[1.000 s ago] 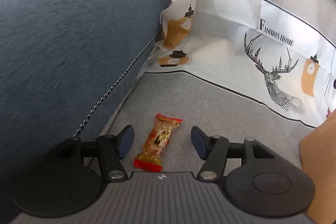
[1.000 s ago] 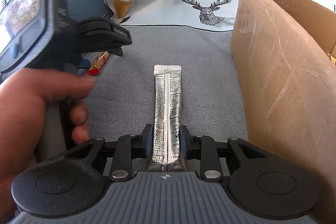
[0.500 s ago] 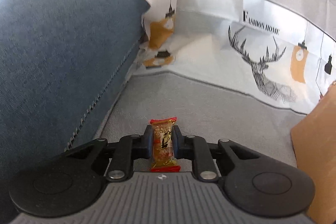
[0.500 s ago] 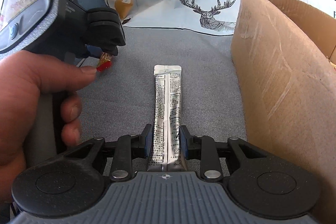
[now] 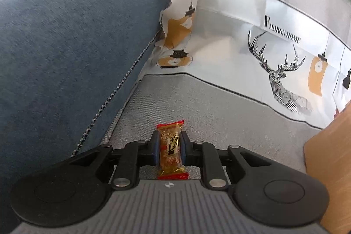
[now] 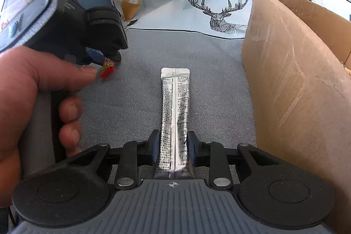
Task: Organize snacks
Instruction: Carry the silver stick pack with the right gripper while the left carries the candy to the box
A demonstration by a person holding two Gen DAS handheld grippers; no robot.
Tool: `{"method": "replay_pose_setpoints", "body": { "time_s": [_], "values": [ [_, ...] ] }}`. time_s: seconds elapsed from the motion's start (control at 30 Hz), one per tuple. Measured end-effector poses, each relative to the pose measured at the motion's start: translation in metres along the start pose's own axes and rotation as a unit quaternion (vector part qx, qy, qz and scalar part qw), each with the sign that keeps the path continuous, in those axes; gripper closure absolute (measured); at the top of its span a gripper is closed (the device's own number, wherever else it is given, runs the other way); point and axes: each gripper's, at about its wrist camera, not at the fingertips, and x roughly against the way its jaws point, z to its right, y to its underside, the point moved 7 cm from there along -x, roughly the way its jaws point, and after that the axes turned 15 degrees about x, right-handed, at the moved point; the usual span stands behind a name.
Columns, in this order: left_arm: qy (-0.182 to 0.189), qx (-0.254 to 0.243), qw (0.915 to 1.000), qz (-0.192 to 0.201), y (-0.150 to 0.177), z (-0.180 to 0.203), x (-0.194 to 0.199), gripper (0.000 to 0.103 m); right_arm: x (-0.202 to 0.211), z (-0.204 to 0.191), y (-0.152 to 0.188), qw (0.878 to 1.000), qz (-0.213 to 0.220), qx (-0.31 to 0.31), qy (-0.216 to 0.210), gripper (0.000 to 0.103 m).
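Note:
A small snack bar (image 5: 170, 149) in a clear wrapper with red ends sits between the blue pads of my left gripper (image 5: 169, 147), which is shut on it just above the grey sofa seat (image 5: 219, 115). In the right wrist view the same bar (image 6: 106, 69) pokes out under the left gripper (image 6: 103, 59), held by a person's hand (image 6: 33, 89). My right gripper (image 6: 173, 149) is shut on the near end of a long silver sachet (image 6: 174, 111) that lies pointing away over the seat.
An open cardboard box (image 6: 302, 71) stands right of the sachet; its corner (image 5: 331, 159) shows in the left wrist view. A blue cushion (image 5: 65, 47) rises at the left. A printed deer cover (image 5: 283, 80) drapes the sofa back.
My left gripper closed on the snack bar, which lay loose and slanted on the seat a second ago, and the bar now stands straight between the pads. The right gripper kept still on the sachet.

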Motion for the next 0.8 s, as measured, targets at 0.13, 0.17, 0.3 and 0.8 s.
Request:
{"method": "replay_pose_setpoints", "body": {
  "time_s": [0.13, 0.17, 0.3, 0.8],
  "values": [
    [0.005, 0.003, 1.0000, 0.001, -0.001, -0.004, 0.012, 0.083, 0.003, 0.000, -0.001, 1.000, 0.011, -0.002, -0.006, 0.076],
    [0.006, 0.004, 1.0000, 0.001, -0.001, -0.005, 0.016, 0.083, 0.005, -0.001, -0.002, 1.000, 0.018, -0.003, -0.007, 0.076],
    [0.006, 0.004, 0.9999, 0.014, -0.001, -0.012, 0.039, 0.083, 0.017, -0.008, -0.008, 0.998, 0.057, 0.011, -0.012, 0.076],
    [0.098, 0.024, 0.9920, 0.075, 0.025, -0.020, 0.175, 0.083, 0.102, -0.006, -0.016, 0.988, 0.152, 0.027, -0.004, 0.076]
  ]
}}
